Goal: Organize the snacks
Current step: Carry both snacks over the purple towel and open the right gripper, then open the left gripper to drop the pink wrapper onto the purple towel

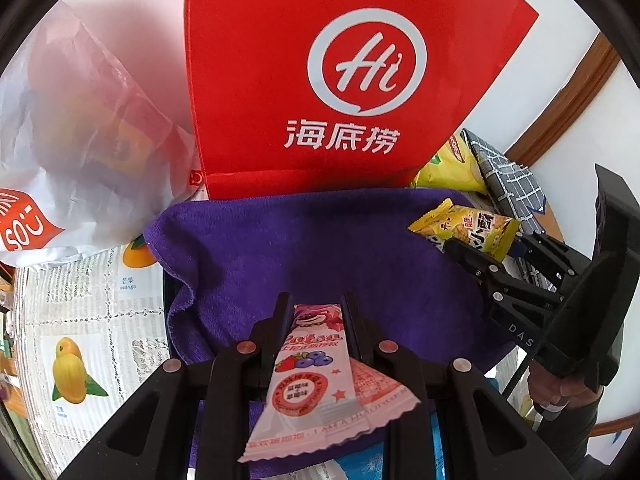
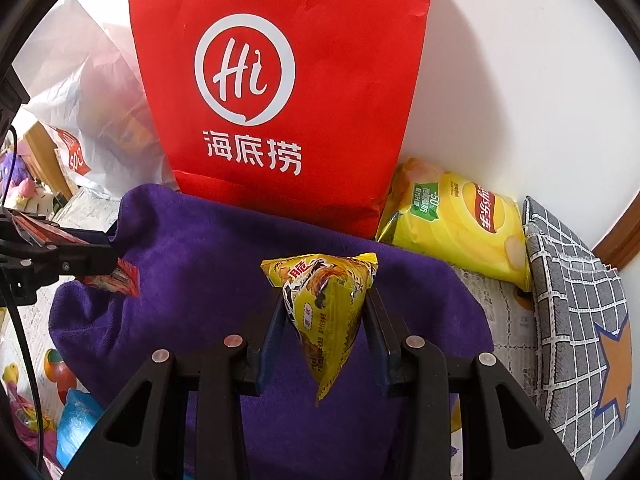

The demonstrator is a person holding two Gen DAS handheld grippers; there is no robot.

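Observation:
My left gripper [image 1: 316, 310] is shut on a pink strawberry-blueberry snack packet [image 1: 316, 384], held above the purple towel [image 1: 320, 240]. My right gripper [image 2: 326, 304] is shut on a yellow snack packet [image 2: 326, 304], also above the purple towel [image 2: 192, 248]. The right gripper and its yellow packet [image 1: 464, 228] show at the right of the left wrist view. The left gripper's tip shows at the left of the right wrist view, with its packet's red corner [image 2: 116, 278]. A red paper bag [image 1: 320, 80] with a white "Hi" logo stands behind the towel; it also shows in the right wrist view [image 2: 280, 92].
A white plastic bag [image 1: 80, 140] lies left of the red bag. A yellow chip bag [image 2: 456, 224] and a grey checked cushion [image 2: 572, 320] lie to the right by the white wall. A fruit-print tablecloth [image 1: 80, 320] covers the table. A blue packet [image 2: 76, 420] lies at the lower left.

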